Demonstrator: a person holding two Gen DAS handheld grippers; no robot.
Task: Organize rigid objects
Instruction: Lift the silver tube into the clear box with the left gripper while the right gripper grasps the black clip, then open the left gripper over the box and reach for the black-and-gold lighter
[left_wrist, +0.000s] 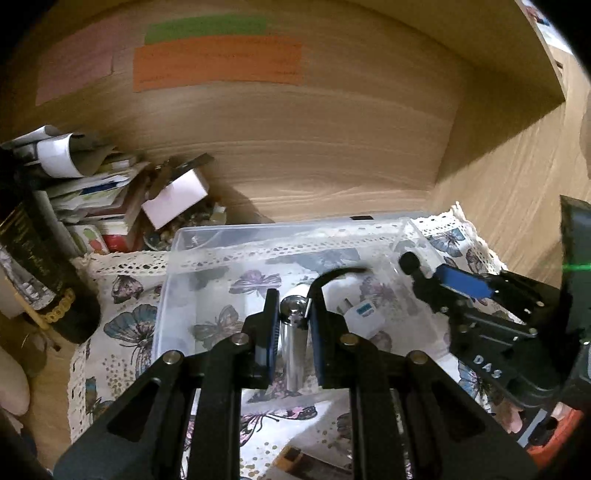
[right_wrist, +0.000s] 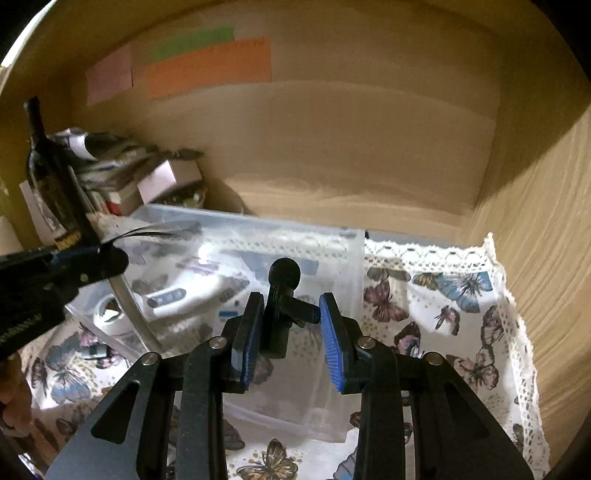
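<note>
A clear plastic bin (left_wrist: 173, 258) sits on a butterfly-print cloth. My left gripper (left_wrist: 291, 310) is shut on a shiny metal cylinder (left_wrist: 293, 343) with a black cord, held over the bin. A white charger plug (left_wrist: 360, 314) lies in the bin. My right gripper (right_wrist: 291, 314) is shut on a small black clip-on microphone (right_wrist: 284, 280), held over the bin's right side; it also shows in the left wrist view (left_wrist: 458, 284). A white gadget (right_wrist: 177, 295) lies inside the bin (right_wrist: 354, 258).
A dark wine bottle (left_wrist: 44, 269) stands at the left, next to a pile of papers and small boxes (left_wrist: 110, 199). The wooden back wall (left_wrist: 314, 147) carries coloured paper notes (left_wrist: 218, 62). A wooden side wall (right_wrist: 546, 240) closes the right.
</note>
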